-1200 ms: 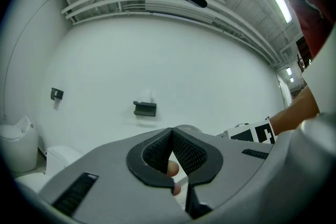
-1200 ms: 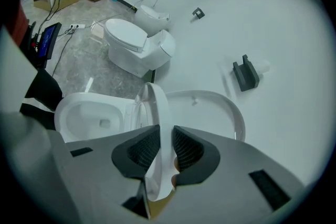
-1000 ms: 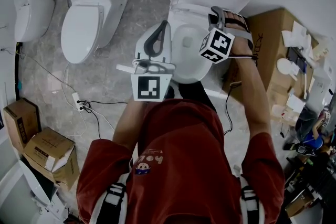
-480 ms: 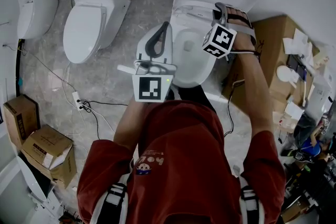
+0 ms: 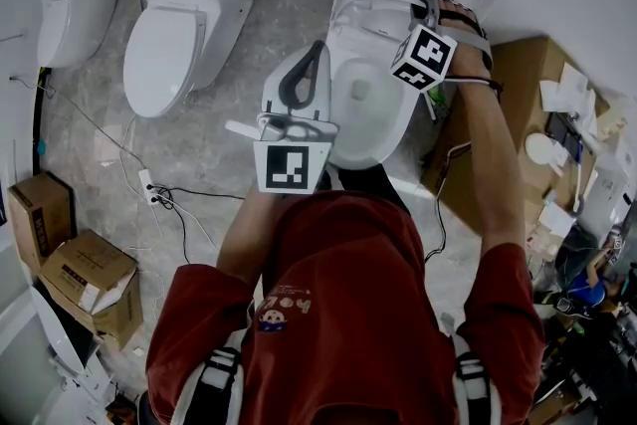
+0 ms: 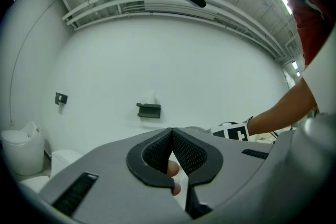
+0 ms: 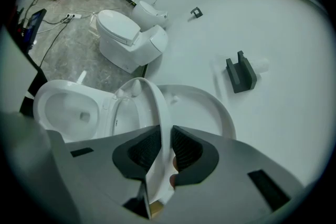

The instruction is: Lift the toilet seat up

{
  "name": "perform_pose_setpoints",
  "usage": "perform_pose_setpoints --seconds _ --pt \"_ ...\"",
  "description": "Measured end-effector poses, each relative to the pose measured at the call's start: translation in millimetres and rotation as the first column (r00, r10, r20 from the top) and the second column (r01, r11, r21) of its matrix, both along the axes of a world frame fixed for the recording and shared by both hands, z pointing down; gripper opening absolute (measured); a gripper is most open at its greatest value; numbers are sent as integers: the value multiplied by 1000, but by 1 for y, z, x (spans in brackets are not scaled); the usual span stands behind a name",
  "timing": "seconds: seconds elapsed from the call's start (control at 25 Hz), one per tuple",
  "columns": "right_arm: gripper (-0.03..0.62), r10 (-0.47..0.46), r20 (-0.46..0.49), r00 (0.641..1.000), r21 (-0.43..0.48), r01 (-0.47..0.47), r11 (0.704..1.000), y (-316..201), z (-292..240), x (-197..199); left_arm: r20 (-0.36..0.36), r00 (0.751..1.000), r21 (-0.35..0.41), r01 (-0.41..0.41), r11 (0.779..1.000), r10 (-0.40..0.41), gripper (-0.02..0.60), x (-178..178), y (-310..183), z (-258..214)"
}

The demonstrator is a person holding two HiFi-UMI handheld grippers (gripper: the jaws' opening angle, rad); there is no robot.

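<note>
Up and back goes the right claw (image 7: pixel 164 136) since a second ago, carrying the toilet seat (image 7: pixel 161 110) closer to the lid (image 7: pixel 202 107). Over on the left, the left claw (image 6: pixel 171 132) hangs idle with its jaws shut tip to tip on nothing, kept clear of the seat's swing, I'd say. In the centre, the bowl (image 7: pixel 63 86) lies uncovered. On the right, the right claw pinches the seat's front rim edge-on between its pads, a thin grip that lets the ring pivot on its hinge. It's steeply raised now, apparently just short of the upright lid, and one last push should rest it there.
</note>
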State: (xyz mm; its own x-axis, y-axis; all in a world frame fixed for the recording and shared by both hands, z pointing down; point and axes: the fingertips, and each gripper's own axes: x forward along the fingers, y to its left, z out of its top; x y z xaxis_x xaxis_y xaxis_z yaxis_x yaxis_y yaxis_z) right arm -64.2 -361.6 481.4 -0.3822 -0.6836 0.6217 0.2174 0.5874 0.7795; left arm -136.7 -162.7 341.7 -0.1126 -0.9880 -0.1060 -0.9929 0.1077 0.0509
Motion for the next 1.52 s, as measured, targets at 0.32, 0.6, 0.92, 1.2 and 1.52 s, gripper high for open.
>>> perform_pose_setpoints --seconds 0.32,0.6,0.92,1.2,1.52 --pt "72 -2 15 1000 -5 2 1000 -23 -1 -7 10 1000 -10 14 1000 -14 8 4 -4 -3" --pt "72 -3 3 1000 -13 3 1000 -43 3 -12 18 1000 -20 26 999 -26 8 5 -5 -3" --pt "72 16 -12 1000 -8 -16 1000 -61 2 -19 22 999 -29 33 999 -32 8 6 -9 -1" --pt "72 31 -1 1000 -14 -31 999 -81 1 -26 22 999 -50 45 998 -44 8 -1 -17 4" --pt "72 34 3 999 -14 -34 999 -91 3 -28 23 998 -58 64 996 -63 8 -8 -22 8"
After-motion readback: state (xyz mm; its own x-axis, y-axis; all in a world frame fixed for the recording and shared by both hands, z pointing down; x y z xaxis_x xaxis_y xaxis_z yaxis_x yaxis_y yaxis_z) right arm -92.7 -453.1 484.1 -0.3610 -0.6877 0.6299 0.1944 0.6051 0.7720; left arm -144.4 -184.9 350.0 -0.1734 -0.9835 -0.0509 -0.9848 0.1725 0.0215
